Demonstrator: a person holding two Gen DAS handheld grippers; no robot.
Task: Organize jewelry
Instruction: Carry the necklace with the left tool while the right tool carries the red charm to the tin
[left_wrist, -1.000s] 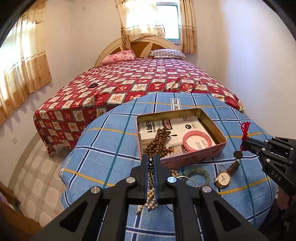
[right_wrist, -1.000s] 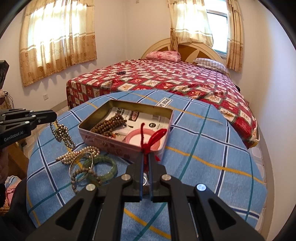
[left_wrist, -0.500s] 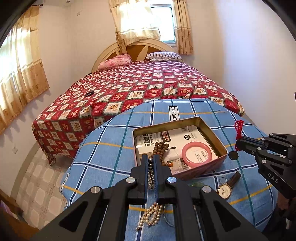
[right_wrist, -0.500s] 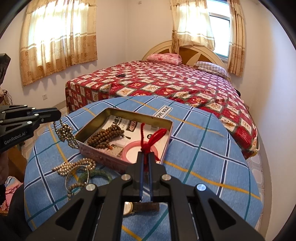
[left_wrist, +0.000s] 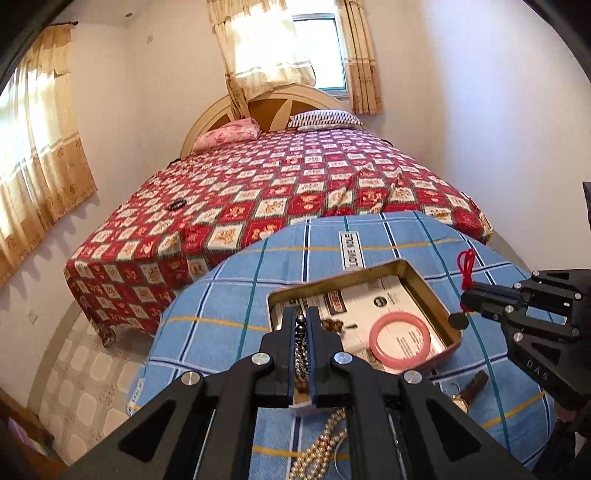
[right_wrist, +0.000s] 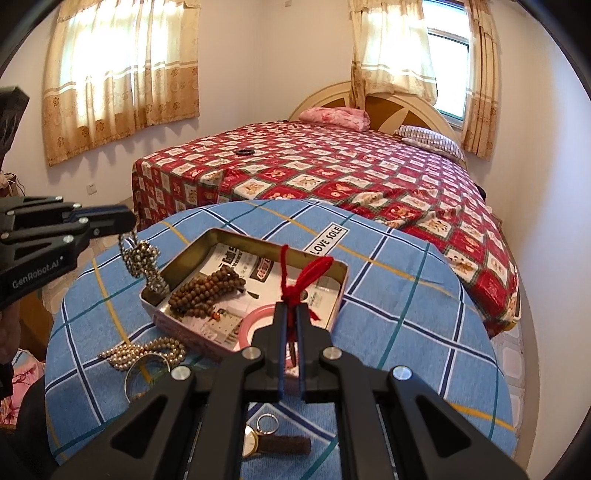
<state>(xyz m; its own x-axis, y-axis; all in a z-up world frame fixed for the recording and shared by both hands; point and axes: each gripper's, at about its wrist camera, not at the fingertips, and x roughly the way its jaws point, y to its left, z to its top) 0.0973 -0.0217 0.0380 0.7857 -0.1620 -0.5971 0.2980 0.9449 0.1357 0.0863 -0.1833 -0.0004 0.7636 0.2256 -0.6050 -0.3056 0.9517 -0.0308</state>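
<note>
Your left gripper (left_wrist: 303, 325) has its fingers clenched on a metal bead chain (right_wrist: 142, 264) dangling over the tin box's (right_wrist: 338, 291) near corner. Your right gripper (right_wrist: 290, 314) grips a red cord (right_wrist: 306, 277) above the pink bangle (left_wrist: 400, 341) inside.

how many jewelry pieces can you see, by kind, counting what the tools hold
Beaded strands: 3 (brown wooden beads, pearl strand, metallic bead chain held by the left tool)
Bangles: 2 (pink bangle, metal bangle)
Red cord piece: 1 (red cord, in the right tool)
Watch: 1 (wristwatch)
Small ring: 1 (ring)
Total: 8
</note>
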